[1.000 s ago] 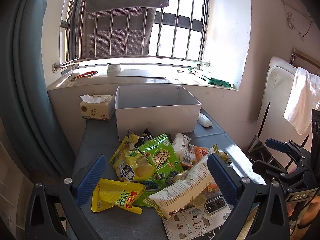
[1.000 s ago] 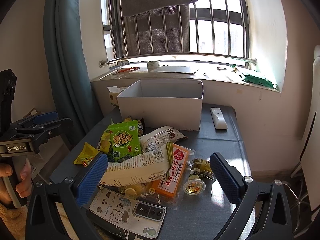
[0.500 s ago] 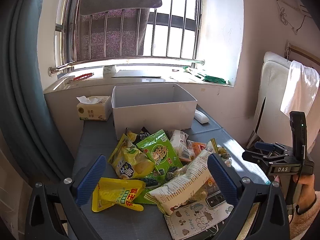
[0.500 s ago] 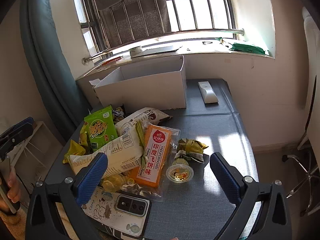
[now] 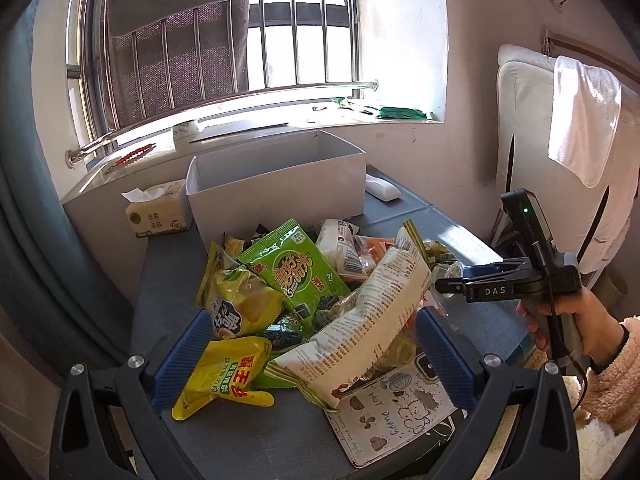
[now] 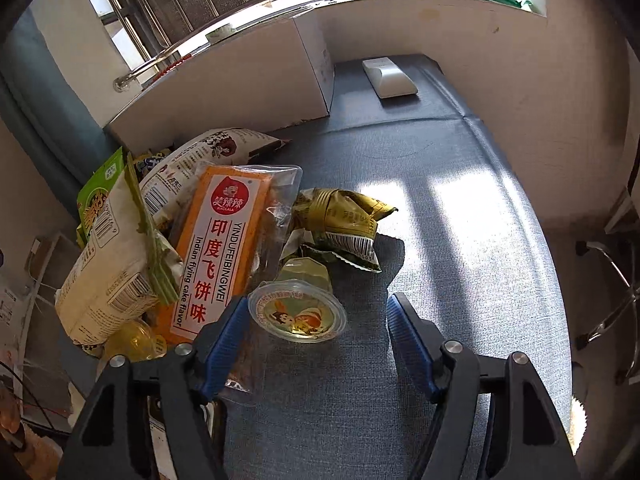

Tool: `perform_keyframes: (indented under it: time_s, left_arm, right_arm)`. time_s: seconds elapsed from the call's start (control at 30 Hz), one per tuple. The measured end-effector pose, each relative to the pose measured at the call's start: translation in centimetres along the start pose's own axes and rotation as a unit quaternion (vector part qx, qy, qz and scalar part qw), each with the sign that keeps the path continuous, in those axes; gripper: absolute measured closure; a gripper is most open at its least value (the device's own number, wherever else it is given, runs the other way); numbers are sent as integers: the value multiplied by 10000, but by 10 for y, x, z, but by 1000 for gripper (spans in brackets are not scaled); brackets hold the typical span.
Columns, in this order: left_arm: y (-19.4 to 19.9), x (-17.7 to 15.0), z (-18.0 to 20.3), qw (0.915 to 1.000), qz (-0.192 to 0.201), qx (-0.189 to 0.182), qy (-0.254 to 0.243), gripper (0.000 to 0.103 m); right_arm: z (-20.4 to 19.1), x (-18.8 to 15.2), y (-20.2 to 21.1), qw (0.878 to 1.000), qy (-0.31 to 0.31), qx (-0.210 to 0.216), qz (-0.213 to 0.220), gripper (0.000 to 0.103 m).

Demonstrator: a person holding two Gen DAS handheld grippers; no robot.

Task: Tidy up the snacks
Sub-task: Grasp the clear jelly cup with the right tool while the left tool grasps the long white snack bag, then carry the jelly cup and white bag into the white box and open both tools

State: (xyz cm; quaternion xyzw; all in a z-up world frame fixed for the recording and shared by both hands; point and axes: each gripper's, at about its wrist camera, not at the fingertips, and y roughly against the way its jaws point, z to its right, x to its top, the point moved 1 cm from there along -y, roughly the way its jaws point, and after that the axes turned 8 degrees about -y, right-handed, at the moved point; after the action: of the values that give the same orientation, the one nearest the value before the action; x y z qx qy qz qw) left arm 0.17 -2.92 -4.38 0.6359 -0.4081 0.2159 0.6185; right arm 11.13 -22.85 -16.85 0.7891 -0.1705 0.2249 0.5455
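A heap of snack packets lies on the grey table: a green packet, a yellow chip bag, a yellow pouch and a long white bag. A white open box stands behind them. My left gripper is open above the near snacks. My right gripper is open and low over the table, with a clear jelly cup between its fingers, beside an orange flying-cake packet and a gold wrapper. It also shows in the left wrist view.
A tissue pack sits left of the box and a white remote right of it. A phone on a cartoon sheet lies at the near edge. A white chair with a towel stands to the right.
My right gripper has dropped down and forward to the jelly cup, and its fingers now stand closer together. My left gripper has moved a little closer to the snack heap.
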Motion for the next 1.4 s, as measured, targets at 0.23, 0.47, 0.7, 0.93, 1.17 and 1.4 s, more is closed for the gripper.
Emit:
perform_keyframes:
  time_s: [0.23,0.47,0.7,0.93,1.17,1.4]
  left_arm:
    - [-20,-3,9,9994,-180,-277,-94,0]
    - [-57,6,23,9951,-513,-727,-419,0]
    - [-111,10,49,9842,-1120,-665,-1201,0]
    - [-118,12,53,9843,-1164,-743,-1104,62]
    - [-82,35,5,9938,-358,-1041,181,63]
    - [-69,72,-78,9775,387,-1052,1789,63]
  right_arm:
    - [-3,-5,3,9998,118,135,-22,52]
    - [-1,-10,51,9980,-10,419,465,52]
    - [-3,-19,83,9959,91,470,769,52]
    - [-2,-24,85,9959,139,446,770,52]
    - [-5,-17,89,9937,60,689,883,52]
    - [-33,31,87,9899,304,932,1019,52]
